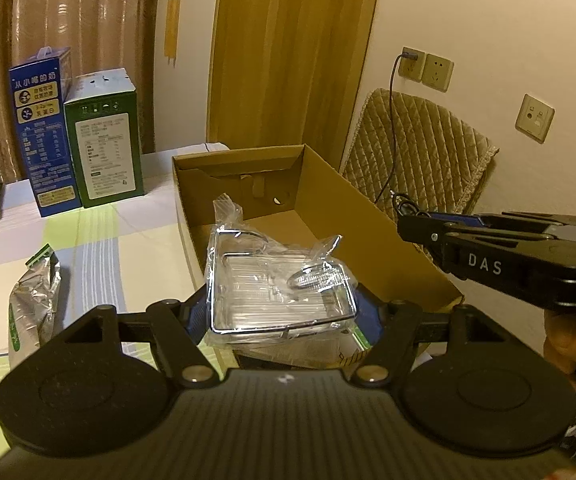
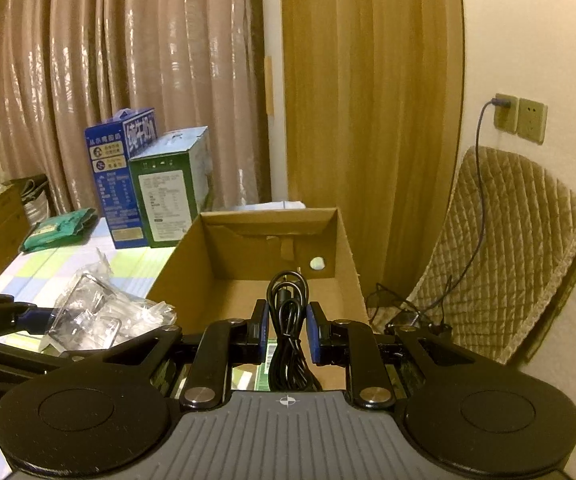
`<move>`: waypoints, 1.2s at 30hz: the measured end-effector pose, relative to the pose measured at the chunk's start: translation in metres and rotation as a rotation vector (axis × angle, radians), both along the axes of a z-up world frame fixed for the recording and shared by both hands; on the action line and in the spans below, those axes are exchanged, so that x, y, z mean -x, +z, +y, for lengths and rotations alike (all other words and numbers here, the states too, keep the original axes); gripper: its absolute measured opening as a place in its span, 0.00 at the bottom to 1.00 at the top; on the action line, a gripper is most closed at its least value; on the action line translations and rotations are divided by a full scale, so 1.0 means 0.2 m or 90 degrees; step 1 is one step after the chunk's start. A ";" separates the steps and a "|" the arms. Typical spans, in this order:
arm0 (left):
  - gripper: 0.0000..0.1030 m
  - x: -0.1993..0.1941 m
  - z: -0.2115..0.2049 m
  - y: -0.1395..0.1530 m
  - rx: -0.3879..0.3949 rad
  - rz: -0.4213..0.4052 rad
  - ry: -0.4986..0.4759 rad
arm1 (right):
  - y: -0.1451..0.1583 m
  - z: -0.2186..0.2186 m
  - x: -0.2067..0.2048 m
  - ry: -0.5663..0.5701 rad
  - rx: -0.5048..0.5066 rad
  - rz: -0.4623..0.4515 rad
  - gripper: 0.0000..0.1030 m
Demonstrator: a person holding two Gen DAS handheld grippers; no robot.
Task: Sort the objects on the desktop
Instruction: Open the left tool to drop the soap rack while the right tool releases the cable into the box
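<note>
Left gripper (image 1: 281, 312) fingers set wide, clamping a chrome wire rack (image 1: 283, 284) in crinkly clear plastic wrap, boxy, long axis crosswise, held at the cardboard box (image 1: 372, 216) near rim. Right gripper (image 2: 287, 330) fingers pinched tight on a coiled black cable (image 2: 288, 312), glossy, loop pointing 12 o'clock over the matte brown box. Foil pouch (image 1: 33, 300) at 9 o'clock on checked-cloth surface (image 1: 127, 224).

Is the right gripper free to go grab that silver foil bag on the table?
Probably not yet. The right gripper is shut on a black cable, and the foil bag lies on the far side of the left gripper with its plastic-wrapped pack.
</note>
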State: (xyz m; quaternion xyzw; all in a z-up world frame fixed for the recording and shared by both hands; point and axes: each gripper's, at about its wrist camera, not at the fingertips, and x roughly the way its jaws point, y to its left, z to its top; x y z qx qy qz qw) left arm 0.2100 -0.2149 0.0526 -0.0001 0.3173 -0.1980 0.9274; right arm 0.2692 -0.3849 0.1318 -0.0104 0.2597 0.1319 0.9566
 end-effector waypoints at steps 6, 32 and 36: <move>0.65 -0.05 -0.03 -0.01 -0.005 0.003 -0.009 | 0.00 -0.03 -0.04 -0.008 0.000 -0.001 0.16; 0.71 -0.11 0.07 0.03 -0.004 -0.019 0.016 | 0.01 -0.03 -0.11 -0.014 -0.021 0.011 0.16; 0.71 -0.07 0.14 0.03 0.003 -0.020 0.038 | 0.02 0.02 -0.13 -0.001 -0.029 0.017 0.16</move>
